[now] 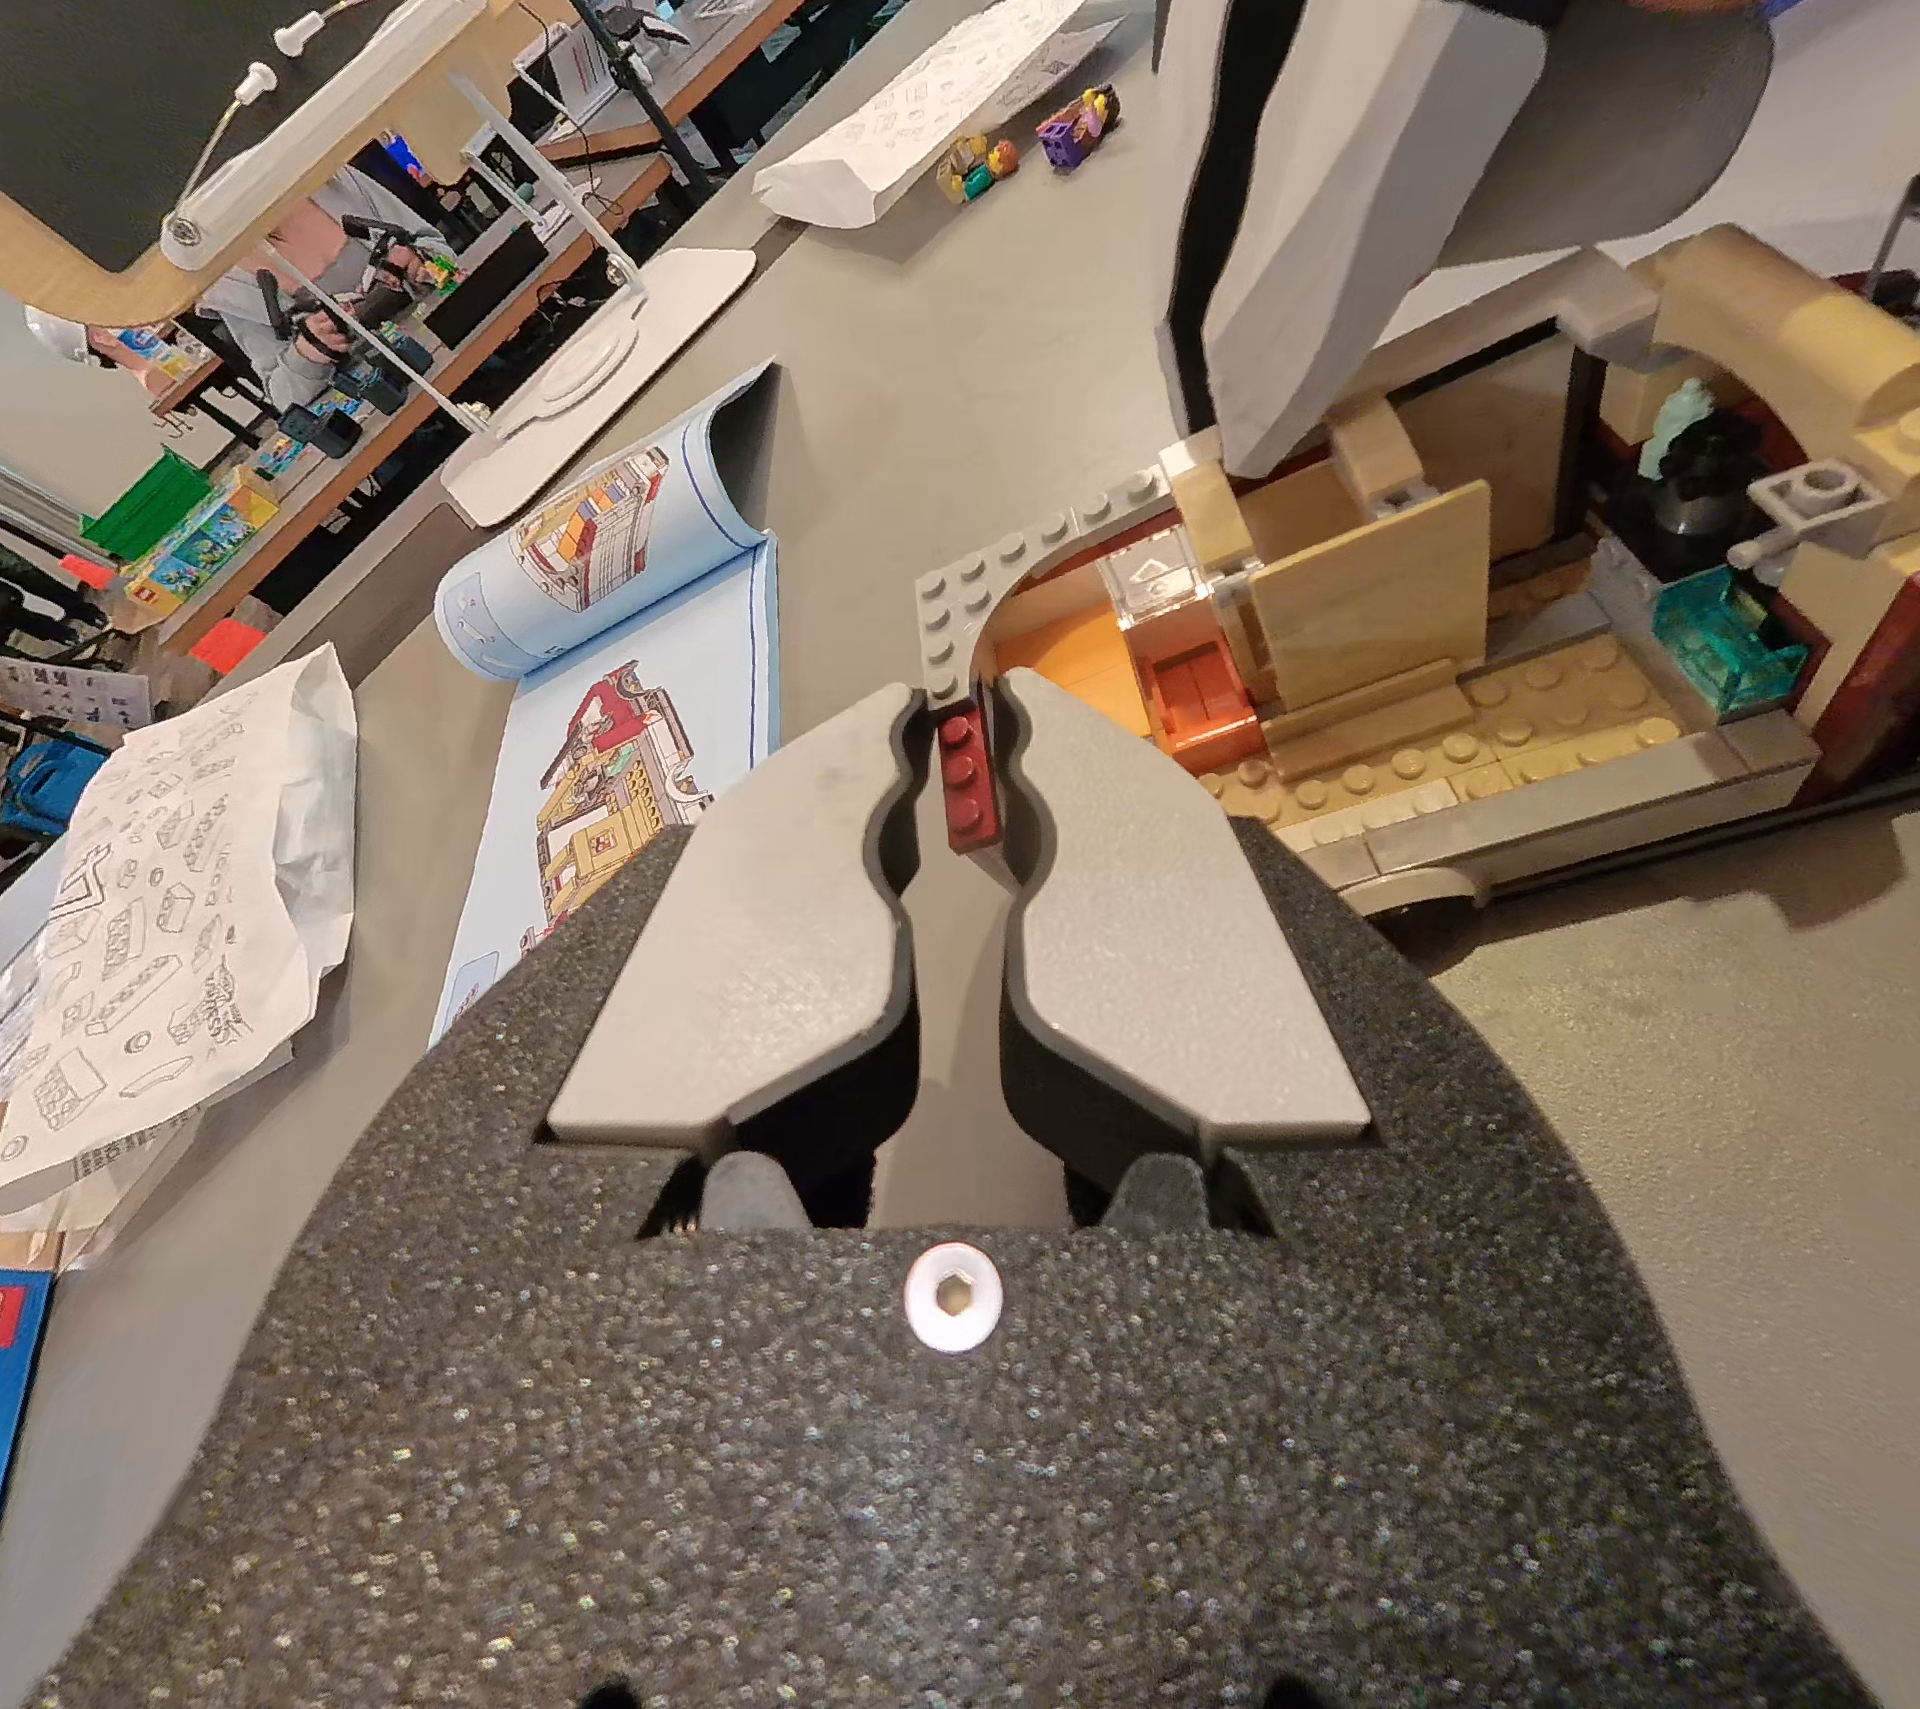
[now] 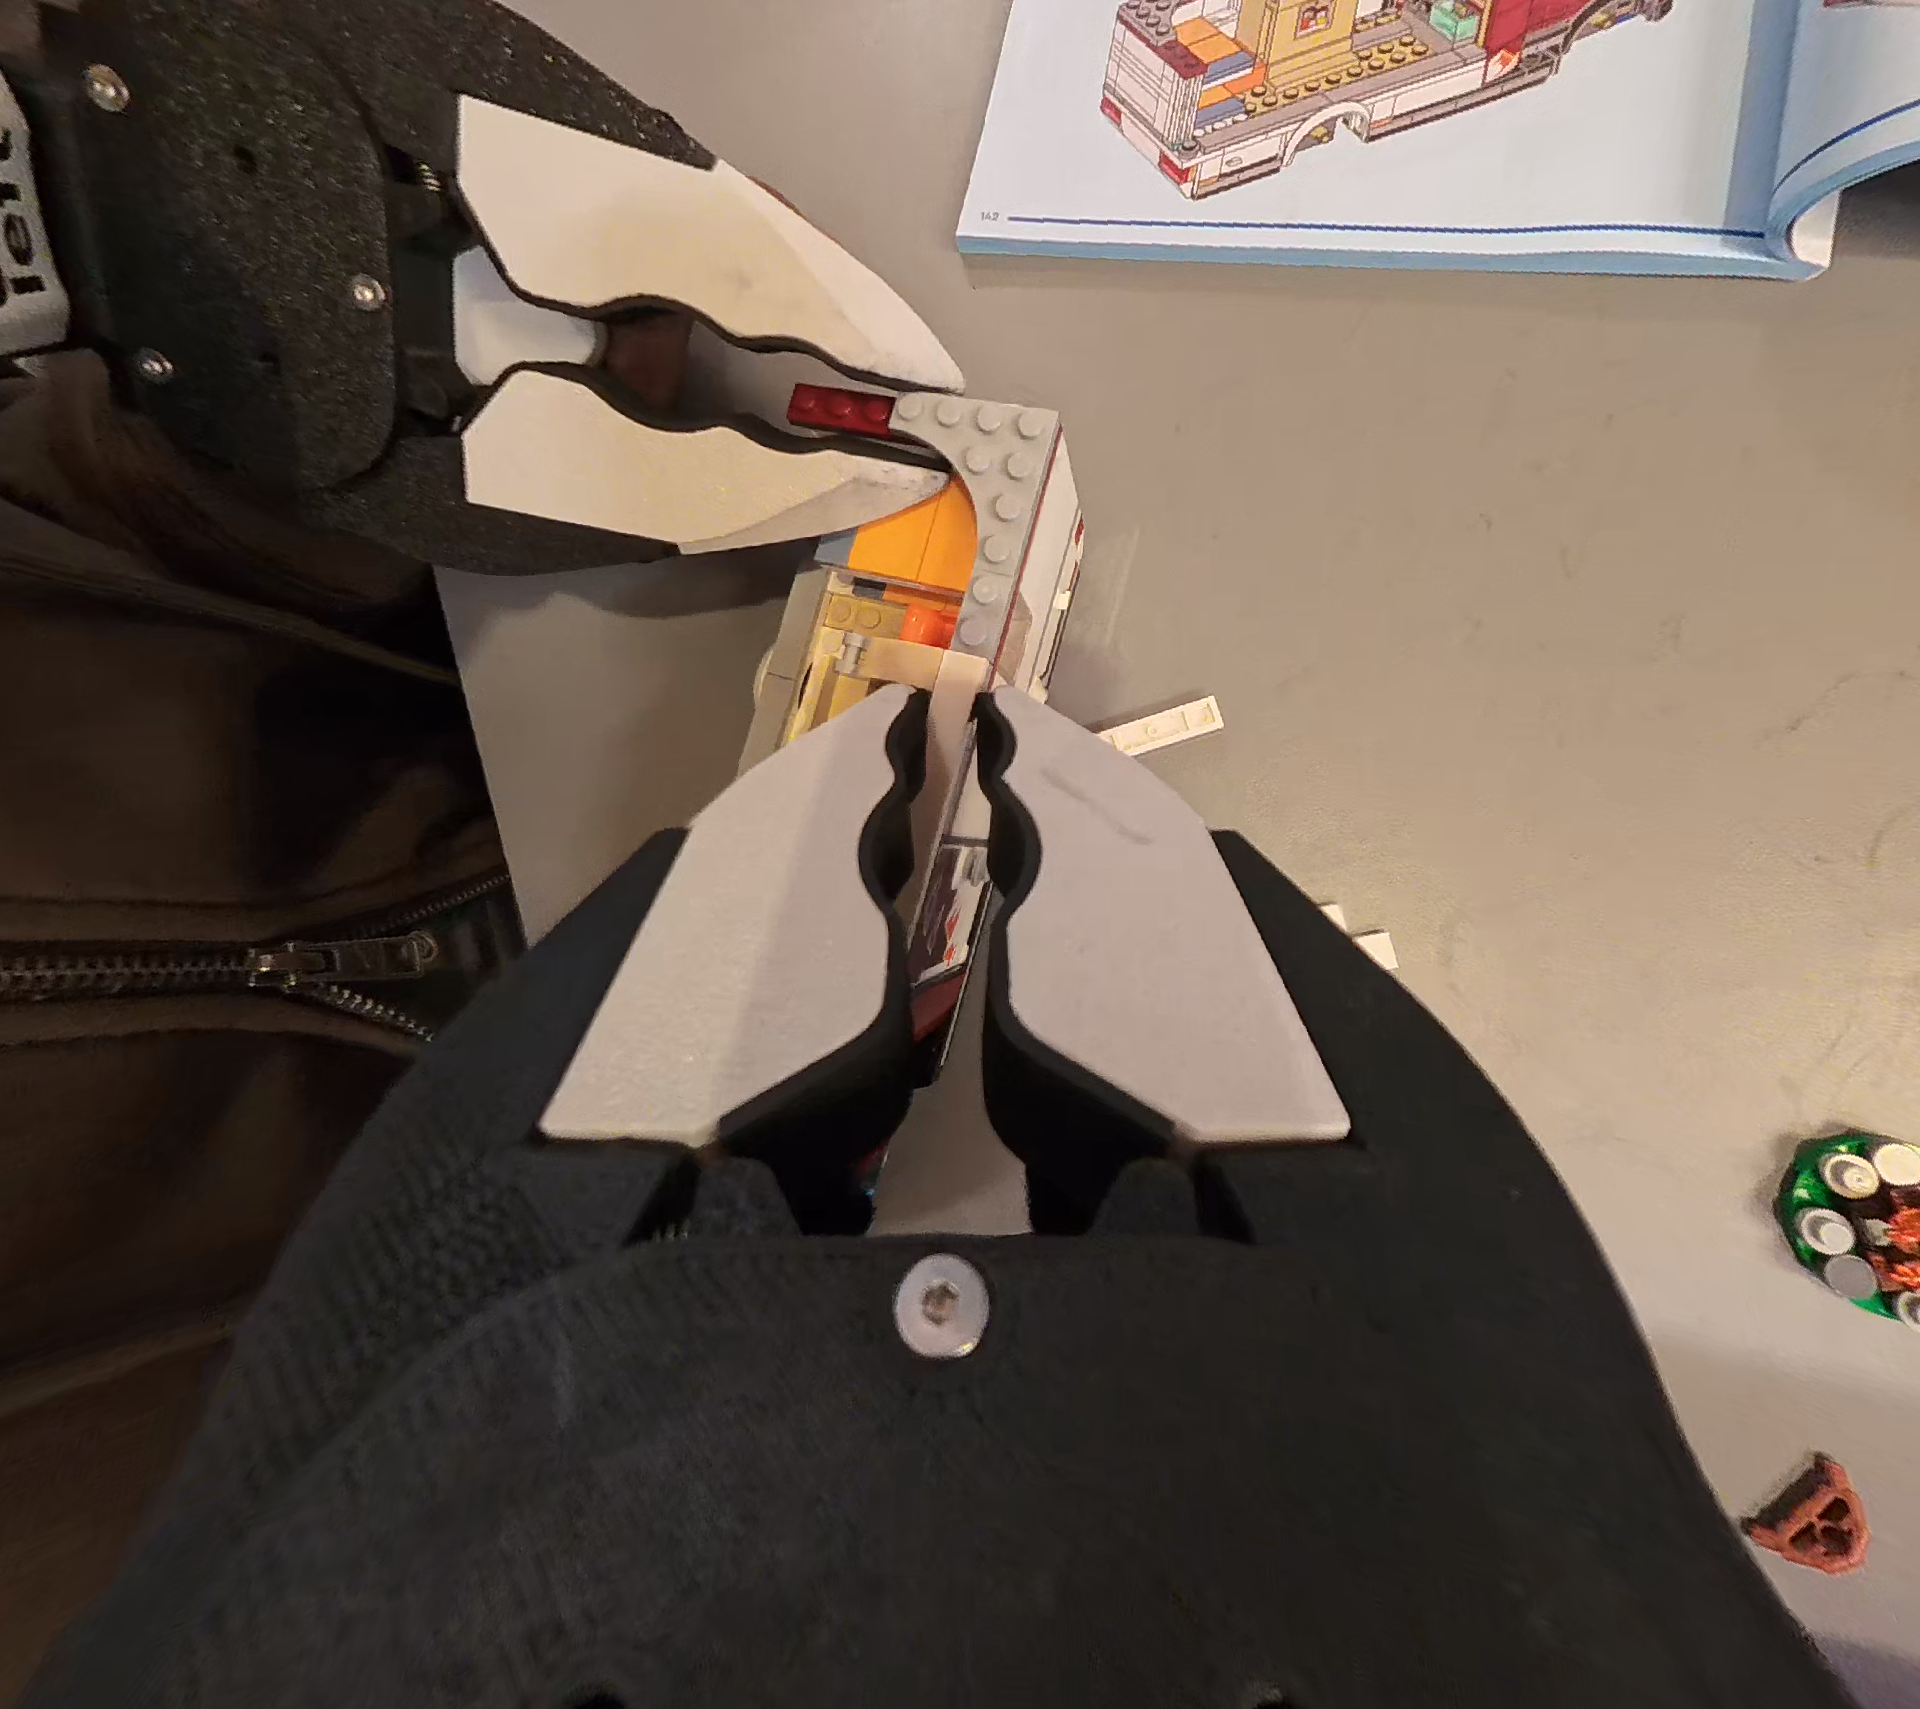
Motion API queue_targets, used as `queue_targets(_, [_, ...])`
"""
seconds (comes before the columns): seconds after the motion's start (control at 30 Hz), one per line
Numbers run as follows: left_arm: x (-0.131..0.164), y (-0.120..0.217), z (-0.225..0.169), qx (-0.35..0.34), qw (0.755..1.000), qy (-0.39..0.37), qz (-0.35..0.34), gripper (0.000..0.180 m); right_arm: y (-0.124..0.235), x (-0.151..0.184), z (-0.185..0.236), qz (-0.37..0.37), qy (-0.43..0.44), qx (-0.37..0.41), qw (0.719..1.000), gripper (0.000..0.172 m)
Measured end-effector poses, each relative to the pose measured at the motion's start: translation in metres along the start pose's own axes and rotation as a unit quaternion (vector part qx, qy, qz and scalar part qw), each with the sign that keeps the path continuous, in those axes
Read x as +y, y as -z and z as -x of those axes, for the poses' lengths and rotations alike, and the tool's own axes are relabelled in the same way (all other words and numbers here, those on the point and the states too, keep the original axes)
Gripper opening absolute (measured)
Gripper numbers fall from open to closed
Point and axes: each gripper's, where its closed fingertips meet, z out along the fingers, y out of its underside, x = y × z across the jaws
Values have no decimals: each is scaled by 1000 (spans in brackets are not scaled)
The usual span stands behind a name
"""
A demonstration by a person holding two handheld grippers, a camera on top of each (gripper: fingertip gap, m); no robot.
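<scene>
Brick camper model (image 1: pixel 1455 724): on grey table (image 1: pixel 1558 1140), roof off, tan and orange interior open to view, beside open instruction booklet (image 2: pixel 1382 49).
Left gripper (image 1: pixel 961 714): fingers clamped on dark red plate (image 1: pixel 968 781), studs up, far end butting grey curved stud plate (image 1: pixel 961 599) at model's corner.
Right gripper (image 2: pixel 951 709): fingers closed on model's thin white side wall (image 2: pixel 961 755), pads pressing both faces; seen from left wrist as grey fingers coming down onto tan bricks.
Near right gripper: loose white tile (image 2: pixel 1164 719) on table just beside model; round green build (image 2: pixel 1860 1244) and small brown piece (image 2: pixel 1808 1534) well apart to the right.
Near left gripper: printed paper bag (image 1: pixel 177 911) lying left of booklet; small colourful builds (image 1: pixel 1029 147) farther back by another printed sheet.
Background: white lamp base (image 1: pixel 603 381), other workbenches, a person with handheld grippers.
</scene>
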Motion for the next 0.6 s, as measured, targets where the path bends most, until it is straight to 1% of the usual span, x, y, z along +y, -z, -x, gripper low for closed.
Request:
queue_targets(0.13, [1, 0, 1, -2, 1000, 3, 2, 11, 0, -3, -3, -19, 23, 26, 999, 8])
queue_targets(0.43, [0, 0, 0, 2, 1000, 2, 1, 11, 3, -3, -1, -58, 16, 29, 998, 6])
queue_targets(0.47, [0, 0, 1, 0, 1000, 4, 2, 11, 5, -4, -4, -68, 12, 41, 997, 0])
queue_targets(0.5, [1, 0, 1, -1, 1000, 7, 4, 11, 12, -11, -8, -98, 20, 54, 993, 0])
queue_targets(0.6, [1, 0, 1, -2, 1000, 6, 4, 11, 20, -12, -6, -106, 17, 38, 994, 0])
